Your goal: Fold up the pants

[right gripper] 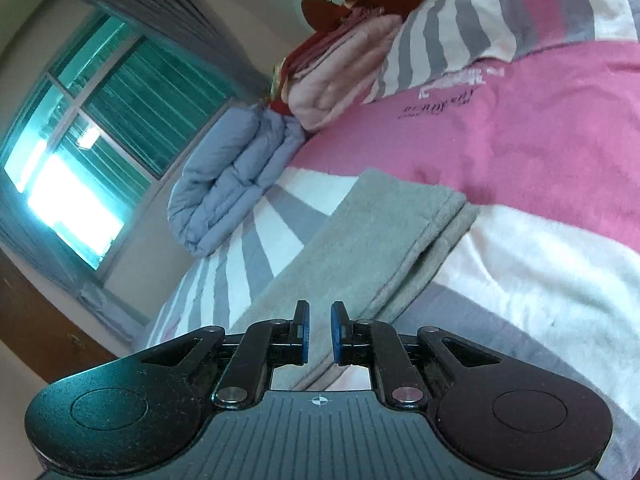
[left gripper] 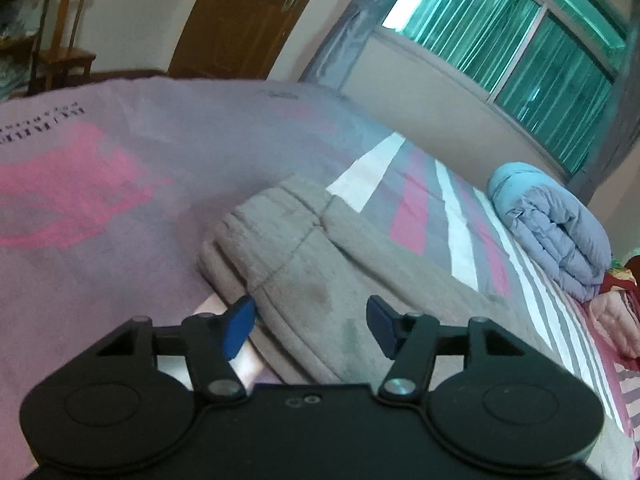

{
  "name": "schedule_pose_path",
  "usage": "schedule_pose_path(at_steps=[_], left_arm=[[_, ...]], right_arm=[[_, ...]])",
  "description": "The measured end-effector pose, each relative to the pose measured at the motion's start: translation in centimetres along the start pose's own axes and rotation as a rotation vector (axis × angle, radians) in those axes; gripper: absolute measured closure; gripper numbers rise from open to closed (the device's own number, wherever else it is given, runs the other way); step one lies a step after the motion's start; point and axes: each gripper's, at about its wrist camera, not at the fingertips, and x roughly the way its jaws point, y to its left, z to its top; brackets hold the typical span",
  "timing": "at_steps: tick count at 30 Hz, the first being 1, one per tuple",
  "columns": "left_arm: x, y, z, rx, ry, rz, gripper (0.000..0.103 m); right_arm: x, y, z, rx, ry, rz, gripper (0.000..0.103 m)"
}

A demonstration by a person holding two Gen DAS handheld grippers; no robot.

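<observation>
The grey-brown pants [left gripper: 304, 248] are seen lying on the striped bed cover [left gripper: 460, 232], already doubled lengthwise, so that the waistband end is stacked ahead of the left gripper [left gripper: 310, 330] and the leg hems are laid one over the other ahead of the right gripper [right gripper: 320, 332]. The left gripper is held with its jaws partly spread above the cloth, one blue pad near the folded edge on its left and the other over the fabric on its right; nothing is pinched between them. The right gripper's jaws are set only a narrow gap apart, with the long edge of the legs [right gripper: 360, 248] running up between and beyond them; whether the cloth is touched by the pads cannot be told, but no firm pinch is shown. The step in hand is judged to be the release after the lengthwise fold, with the crosswise fold not yet made. For the next move, both layers at one end would need to be gripped together and carried over toward the other end, the edges being kept aligned so that the stack is not skewed. A folded blue quilt [right gripper: 228, 176] is seen well beyond the pants, toward the window.
</observation>
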Motion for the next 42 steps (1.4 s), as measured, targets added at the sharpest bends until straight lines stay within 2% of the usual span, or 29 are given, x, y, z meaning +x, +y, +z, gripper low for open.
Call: schedule_pose_path(at_steps=[2, 4, 5, 7, 8, 9, 11, 12, 13, 15, 16, 17, 18, 19, 22, 24, 25, 26, 27, 29, 31, 33, 34, 37, 38, 39, 40, 41, 42], left_arm=[[0.7, 0.0, 0.6, 0.022, 0.023, 0.033, 0.09], [0.9, 0.3, 1.3, 0.021, 0.025, 0.018, 0.094], [0.5, 0.3, 1.7, 0.029, -0.001, 0.002, 0.099], [-0.9, 0.2, 2.8, 0.029, -0.077, -0.038, 0.099], [-1.1, 0.2, 3.1, 0.045, -0.098, -0.034, 0.099], [-0.7, 0.4, 2.9, 0.061, -0.088, -0.004, 0.099], [2.0, 1.7, 1.7, 0.051, 0.049, 0.049, 0.099], [2.0, 1.9, 1.1, 0.083, 0.037, 0.041, 0.098], [1.8, 1.7, 0.8, 0.107, 0.026, 0.041, 0.094], [1.5, 1.8, 0.6, 0.1, 0.031, 0.029, 0.089], [1.2, 1.8, 0.6, 0.095, 0.029, 0.022, 0.083], [0.9, 1.9, 0.7, 0.091, 0.037, 0.025, 0.063], [0.5, 1.9, 0.7, 0.095, 0.042, 0.049, 0.055], [0.0, 1.8, 0.7, 0.109, 0.02, 0.069, 0.052], [-2.2, 0.9, 0.6, 0.144, -0.029, 0.058, 0.052], [-2.8, -0.8, 0.5, 0.209, -0.048, 0.032, 0.052], [-2.8, -1.9, 0.7, 0.235, -0.054, 0.024, 0.051], [-2.6, -3.0, 0.6, 0.258, -0.054, 0.003, 0.049], [-2.2, -3.9, 0.5, 0.271, -0.047, -0.013, 0.048], [-1.0, -5.2, 0.0, 0.288, -0.021, -0.032, 0.043], [1.1, -6.0, -0.8, 0.289, 0.054, -0.053, 0.036], [3.1, -6.4, -2.1, 0.3, 0.125, -0.042, 0.035], [3.7, -6.6, -2.9, 0.333, 0.124, -0.027, 0.032], [4.2, -7.2, -4.2, 0.381, 0.103, -0.016, 0.024], [4.2, -7.2, -4.2, 0.382, 0.107, -0.012, 0.023], [4.2, -7.2, -4.1, 0.38, 0.112, -0.011, 0.023], [4.3, -7.3, -4.1, 0.381, 0.117, -0.011, 0.023], [4.3, -7.4, -4.0, 0.386, 0.123, -0.01, 0.023], [4.3, -7.5, -4.1, 0.395, 0.126, -0.008, 0.023]], right_arm=[[0.4, 0.1, 0.0, -0.013, 0.016, -0.014, 0.092], [0.3, 0.1, -0.2, -0.008, 0.021, -0.028, 0.092], [0.3, 0.0, -0.2, -0.006, 0.021, -0.034, 0.092], [0.4, -0.1, -0.2, -0.003, 0.027, -0.043, 0.092], [0.3, -0.1, -0.2, -0.003, 0.026, -0.043, 0.092], [0.3, -0.1, -0.2, -0.005, 0.027, -0.042, 0.092], [0.3, -0.1, -0.2, -0.01, 0.035, -0.043, 0.092], [0.4, -0.2, -0.2, -0.007, 0.039, -0.045, 0.092], [0.4, -0.3, -0.2, -0.002, 0.04, -0.047, 0.092], [0.4, -0.4, -0.1, 0.0, 0.041, -0.05, 0.092], [0.4, -0.4, -0.1, 0.0, 0.04, -0.051, 0.092], [0.3, -0.5, -0.1, 0.005, 0.038, -0.051, 0.092], [0.4, -0.7, 0.0, 0.014, 0.04, -0.05, 0.092], [0.3, -0.8, 0.0, 0.024, 0.04, -0.05, 0.092], [0.1, -0.8, 0.1, 0.028, 0.04, -0.038, 0.092], [0.1, -0.7, 0.4, 0.008, 0.032, -0.057, 0.088], [0.2, -0.8, 0.5, 0.008, 0.025, -0.07, 0.084], [0.3, -1.1, 0.8, 0.024, 0.022, -0.071, 0.066], [0.4, -1.5, 1.0, 0.054, 0.014, -0.071, 0.053], [0.4, -1.9, 1.5, 0.077, -0.023, -0.068, 0.052], [0.4, -2.7, 2.3, 0.138, -0.055, -0.083, 0.052], [1.2, -4.0, 3.0, 0.231, -0.021, -0.133, 0.052], [1.6, -4.5, 3.2, 0.269, 0.0, -0.152, 0.053], [2.7, -5.7, 3.9, 0.348, 0.031, -0.142, 0.052], [3.2, -5.7, 4.3, 0.344, 0.044, -0.146, 0.053], [3.8, -5.4, 4.9, 0.318, 0.051, -0.15, 0.064], [4.6, -5.2, 5.5, 0.285, 0.072, -0.159, 0.09], [5.1, -5.1, 6.3, 0.252, 0.09, -0.168, 0.094], [4.6, -4.7, 7.0, 0.23, 0.044, -0.115, 0.094]])
